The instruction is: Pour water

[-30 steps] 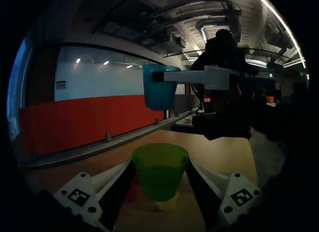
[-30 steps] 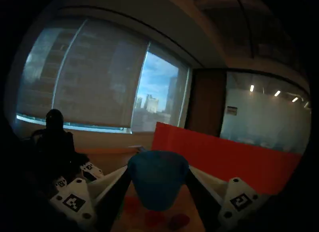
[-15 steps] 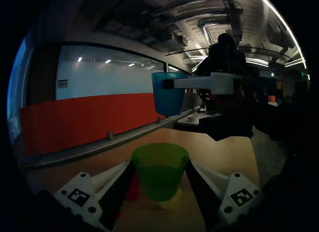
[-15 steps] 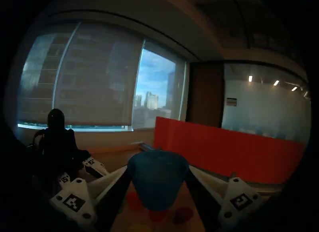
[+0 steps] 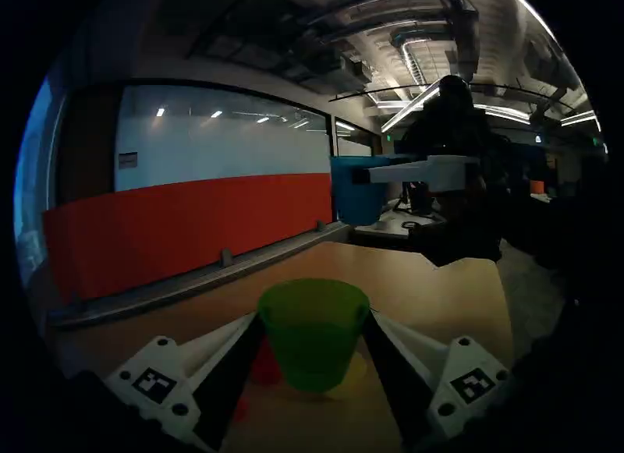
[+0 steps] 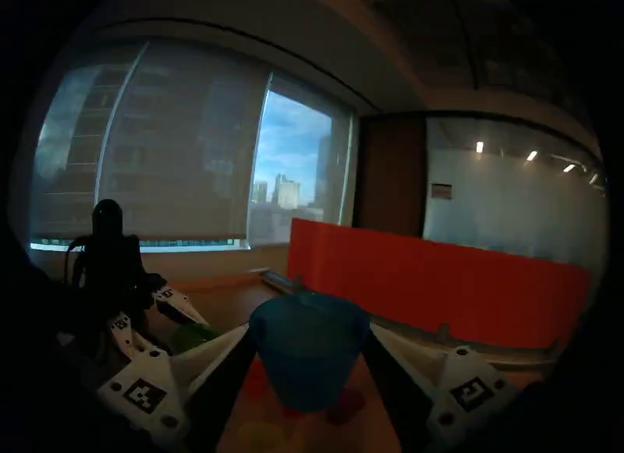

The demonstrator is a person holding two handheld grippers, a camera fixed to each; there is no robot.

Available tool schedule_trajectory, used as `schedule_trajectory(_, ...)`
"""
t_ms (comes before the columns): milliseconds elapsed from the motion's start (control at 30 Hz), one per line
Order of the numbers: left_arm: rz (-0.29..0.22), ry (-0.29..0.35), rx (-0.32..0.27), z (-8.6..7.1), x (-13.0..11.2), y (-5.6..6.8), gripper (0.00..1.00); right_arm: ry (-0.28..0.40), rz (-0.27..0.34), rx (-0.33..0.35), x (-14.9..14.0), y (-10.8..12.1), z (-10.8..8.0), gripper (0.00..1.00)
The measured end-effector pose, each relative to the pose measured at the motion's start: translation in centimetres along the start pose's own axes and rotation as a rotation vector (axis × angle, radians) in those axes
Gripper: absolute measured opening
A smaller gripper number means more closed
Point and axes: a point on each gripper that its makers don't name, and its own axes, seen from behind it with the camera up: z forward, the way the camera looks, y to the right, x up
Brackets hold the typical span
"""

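My left gripper [image 5: 313,345] is shut on a green cup [image 5: 313,336], held upright above the wooden table [image 5: 437,289]. In the left gripper view the right gripper [image 5: 366,175] hangs farther off at upper right, clamped on a blue cup [image 5: 356,192] that stands upright. In the right gripper view my right gripper [image 6: 310,361] is shut on that blue cup [image 6: 309,359], upright and close to the camera. Left of it sits the left gripper [image 6: 168,313] with a sliver of the green cup [image 6: 191,336], held by a dark figure of a person [image 6: 109,258].
Red and yellow round spots [image 5: 267,367] lie on the table under the cups. An orange-red partition [image 5: 187,227] runs along the table's far edge, with a grey rail [image 5: 210,274] at its foot. Large windows [image 6: 296,172] stand behind the person. The table's right edge [image 5: 503,297] drops to the floor.
In the left gripper view the right gripper with the blue cup has shifted right and lower. The right gripper view has tilted down, now showing the green cup and more of the table.
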Motion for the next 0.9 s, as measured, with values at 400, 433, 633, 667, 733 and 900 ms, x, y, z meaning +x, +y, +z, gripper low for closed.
schedule_trajectory(400,-0.009,-0.035,0.018,0.0,-1.5,-0.7,0.86,-0.017,-0.012,-0.029,-1.8,1.6,-1.3,0.9)
schedule_trajectory(433,-0.007,-0.043,0.018,0.0,-1.7,-0.7,0.86,-0.019,-0.011,-0.03,-2.0,1.7,-1.3,0.9)
schedule_trajectory(633,0.004,-0.086,0.009,0.2,-3.0,-0.6,0.86,-0.044,-0.006,-0.026,-3.3,2.1,-1.5,0.91)
schedule_trajectory(667,0.007,-0.094,0.007,0.2,-3.2,-0.5,0.86,-0.049,-0.006,-0.025,-3.5,2.2,-1.5,0.91)
schedule_trajectory(733,0.01,-0.108,0.002,0.3,-3.6,-0.4,0.85,-0.061,-0.008,-0.026,-4.0,2.4,-1.6,0.91)
schedule_trajectory(900,0.003,-0.135,-0.012,0.6,-4.3,-0.1,0.86,-0.09,-0.006,-0.018,-5.4,2.5,-1.9,0.91)
